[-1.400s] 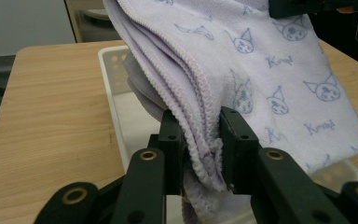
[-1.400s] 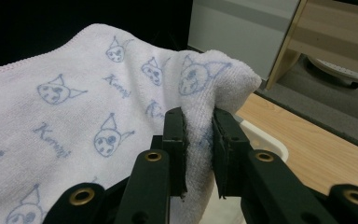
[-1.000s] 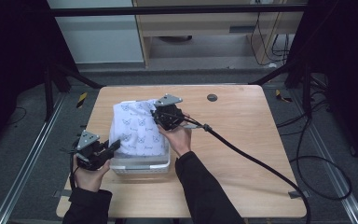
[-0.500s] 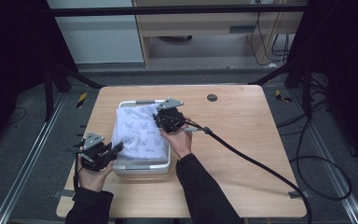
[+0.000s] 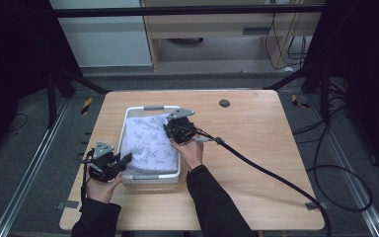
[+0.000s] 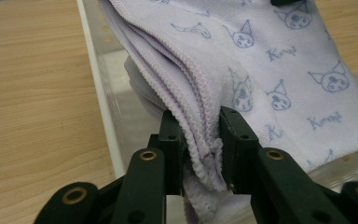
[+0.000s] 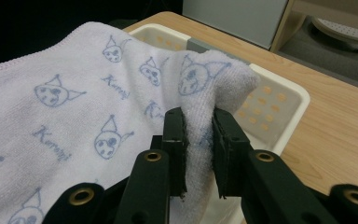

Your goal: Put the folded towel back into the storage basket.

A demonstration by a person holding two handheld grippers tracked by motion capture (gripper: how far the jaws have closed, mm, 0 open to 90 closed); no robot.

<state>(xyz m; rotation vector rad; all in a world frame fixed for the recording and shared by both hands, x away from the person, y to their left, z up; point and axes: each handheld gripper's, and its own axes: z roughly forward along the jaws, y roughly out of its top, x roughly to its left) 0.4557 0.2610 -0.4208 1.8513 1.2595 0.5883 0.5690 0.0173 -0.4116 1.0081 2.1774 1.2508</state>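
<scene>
One bench (image 5: pixel 256 148) — wooden, with one small dark round cap (image 5: pixel 224 103) set into its far side. One white basket (image 5: pixel 150 177) stands on it, and in that basket lies one towel (image 5: pixel 145 143), pale lilac with a printed pattern, folded into several layers; the exact number of layers cannot be told. Two grippers — a left gripper (image 5: pixel 126 159) and a right gripper (image 5: pixel 170 129) — each with two black jaws, each held by one hand. One thick black cable (image 5: pixel 266 173) trails across the bench from the right gripper.
</scene>
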